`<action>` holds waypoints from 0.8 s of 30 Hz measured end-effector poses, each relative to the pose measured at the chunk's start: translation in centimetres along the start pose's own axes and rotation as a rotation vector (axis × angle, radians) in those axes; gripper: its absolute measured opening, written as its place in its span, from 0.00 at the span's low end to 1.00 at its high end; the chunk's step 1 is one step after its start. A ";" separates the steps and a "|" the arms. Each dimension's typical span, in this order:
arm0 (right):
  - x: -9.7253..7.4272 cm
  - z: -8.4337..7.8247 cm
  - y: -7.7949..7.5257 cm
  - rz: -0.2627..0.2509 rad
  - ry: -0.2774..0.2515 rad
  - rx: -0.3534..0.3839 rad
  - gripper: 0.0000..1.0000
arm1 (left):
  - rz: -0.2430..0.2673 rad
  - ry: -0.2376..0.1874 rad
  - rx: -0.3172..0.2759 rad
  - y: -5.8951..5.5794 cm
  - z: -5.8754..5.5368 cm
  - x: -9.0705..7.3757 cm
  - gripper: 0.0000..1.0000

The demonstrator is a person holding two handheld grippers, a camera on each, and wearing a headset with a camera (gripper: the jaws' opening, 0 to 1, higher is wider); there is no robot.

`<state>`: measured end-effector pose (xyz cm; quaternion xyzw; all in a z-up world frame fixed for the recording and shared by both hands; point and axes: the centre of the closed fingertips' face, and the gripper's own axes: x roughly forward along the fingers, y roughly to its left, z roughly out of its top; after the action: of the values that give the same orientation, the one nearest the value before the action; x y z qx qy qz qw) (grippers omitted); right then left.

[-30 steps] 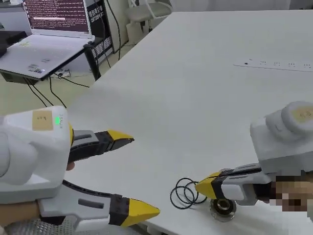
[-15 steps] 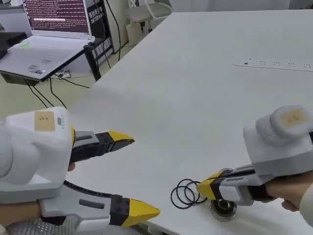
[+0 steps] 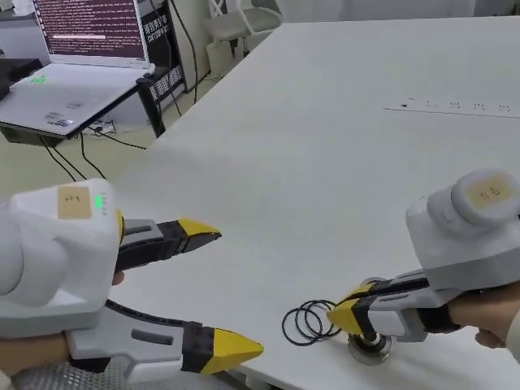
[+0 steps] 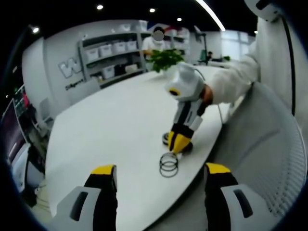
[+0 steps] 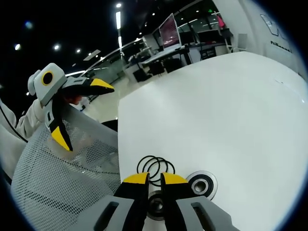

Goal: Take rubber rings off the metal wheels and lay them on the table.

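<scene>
Left gripper (image 3: pixel 240 292) is held wide open at the near edge of the table (image 3: pixel 325 162), while right gripper (image 5: pixel 155 179) is seen with jaws drawn nearly together over a metal wheel (image 5: pixel 156 205), just beside rubber rings (image 5: pixel 154 167) laid flat, a second wheel (image 5: pixel 202 184) alongside.

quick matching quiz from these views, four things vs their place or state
Things:
1. left tongs
2. right tongs
3. rubber rings
4. laptop

States:
a. lying flat on the white table
b. jaws wide apart
c. off to the side of the table, screen lit
d. jaws nearly together, tips at a metal wheel

Pairs: 1-b, 2-d, 3-a, 4-c
</scene>
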<state>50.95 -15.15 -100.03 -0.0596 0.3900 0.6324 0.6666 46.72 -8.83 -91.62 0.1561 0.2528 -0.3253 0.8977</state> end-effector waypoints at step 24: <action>-8.3 3.1 -0.8 -0.017 -0.269 0.004 0.15 | -0.006 -0.031 0.040 0.2 1.3 -1.0 0.72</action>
<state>53.90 -20.15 -93.24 0.0236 0.2978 0.6284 0.7183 46.69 -8.72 -90.00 0.1682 0.2330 -0.3351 0.8973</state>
